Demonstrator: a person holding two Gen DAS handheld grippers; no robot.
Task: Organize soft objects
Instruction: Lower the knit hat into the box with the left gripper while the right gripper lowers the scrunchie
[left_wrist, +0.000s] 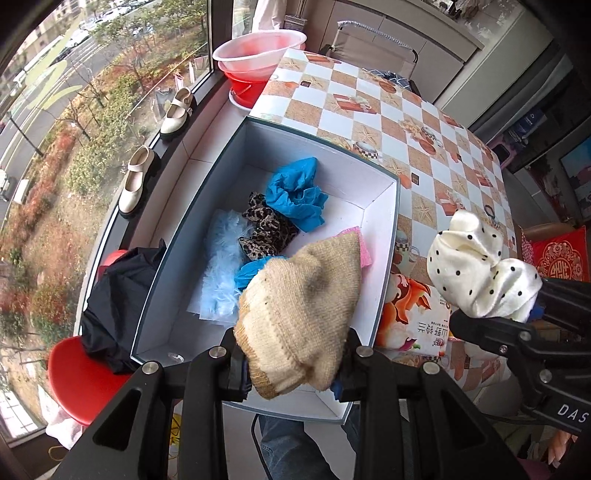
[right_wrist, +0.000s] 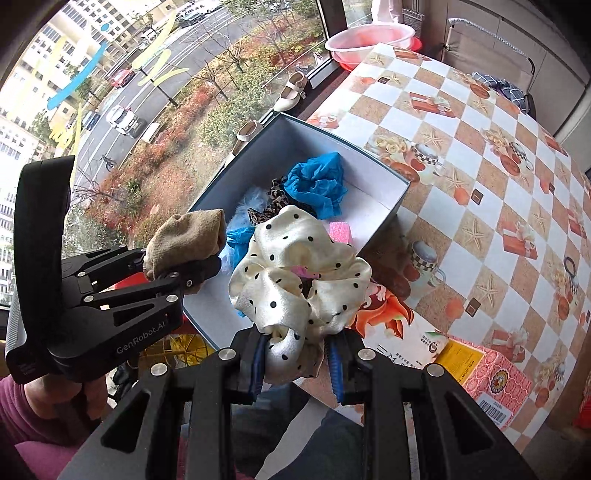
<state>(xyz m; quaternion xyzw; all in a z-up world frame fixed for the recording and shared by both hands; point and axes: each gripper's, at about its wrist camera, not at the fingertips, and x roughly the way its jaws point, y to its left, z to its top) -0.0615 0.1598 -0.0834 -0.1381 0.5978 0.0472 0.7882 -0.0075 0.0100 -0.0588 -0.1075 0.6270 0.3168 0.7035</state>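
Observation:
My left gripper (left_wrist: 293, 363) is shut on a beige knitted sock (left_wrist: 301, 310) and holds it over the near end of an open grey box with a white inside (left_wrist: 384, 236). My right gripper (right_wrist: 297, 363) is shut on a cream scrunchie with black dots (right_wrist: 295, 280), just right of the box's near corner. In the box (right_wrist: 391, 188) lie a blue crumpled cloth (left_wrist: 297, 194), a leopard-print scrunchie (left_wrist: 267, 230), a pale blue fluffy piece (left_wrist: 221, 266) and a pink sponge (right_wrist: 340, 232). The right wrist view shows the left gripper (right_wrist: 184, 271) with the sock (right_wrist: 186, 238) at the left.
The box sits at the edge of a table with a checkered orange and white cover (left_wrist: 424, 122). Printed packets (right_wrist: 476, 365) lie near the table's front edge. A red stool with black cloth (left_wrist: 110, 306), two cream shoes (left_wrist: 138, 179) on the window sill and pink basins (left_wrist: 258, 48) stand left.

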